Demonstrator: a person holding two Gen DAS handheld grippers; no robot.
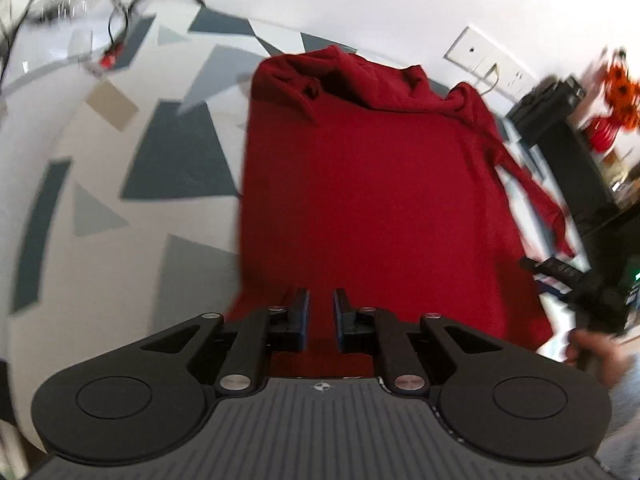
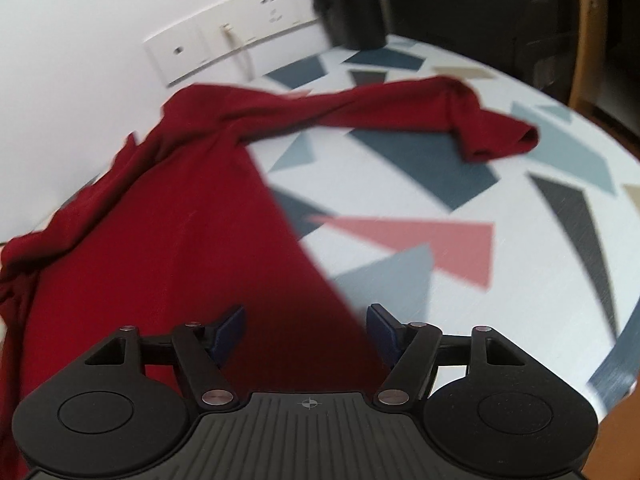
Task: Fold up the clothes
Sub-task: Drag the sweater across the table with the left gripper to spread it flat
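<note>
The left gripper point(image 1: 321, 304) hangs over the near hem of the red shirt point(image 1: 372, 208), its jaws a narrow gap apart with nothing between them; the right gripper point(image 2: 305, 322) hovers over the shirt's point(image 2: 168, 240) near right edge, jaws wide apart and empty; the shirt lies spread on the patterned tablecloth point(image 2: 460, 208), its body running toward 12 o'clock; farther off, one sleeve point(image 2: 472, 120) stretches toward 2 o'clock; wall sockets point(image 2: 224, 48) sit beyond at 11 o'clock.
</note>
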